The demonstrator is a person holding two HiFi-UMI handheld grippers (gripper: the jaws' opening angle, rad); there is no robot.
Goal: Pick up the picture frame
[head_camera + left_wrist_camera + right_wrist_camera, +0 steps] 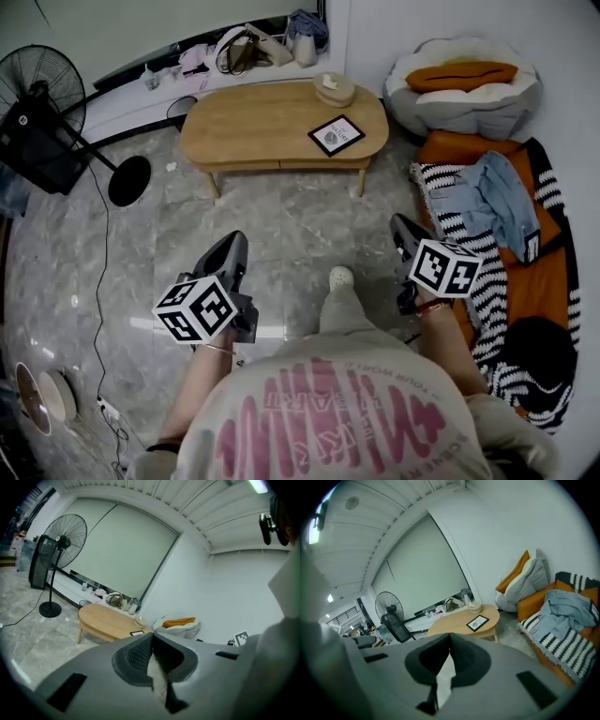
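A black-framed picture frame (pixel 337 135) lies flat on the right part of the oval wooden coffee table (pixel 253 131); it also shows in the right gripper view (pixel 478 622) and, small, in the left gripper view (pixel 137 633). My left gripper (pixel 236 242) hangs over the floor well short of the table, its jaws closed together with nothing between them. My right gripper (pixel 400 225) is likewise over the floor, near the table's right end, shut and empty. Both point toward the table.
A round beige object (pixel 335 89) sits on the table behind the frame. A standing fan (pixel 47 98) is at the left. An orange sofa with striped blanket and denim clothes (pixel 497 216) runs along the right. Bags (pixel 246 47) line the far wall.
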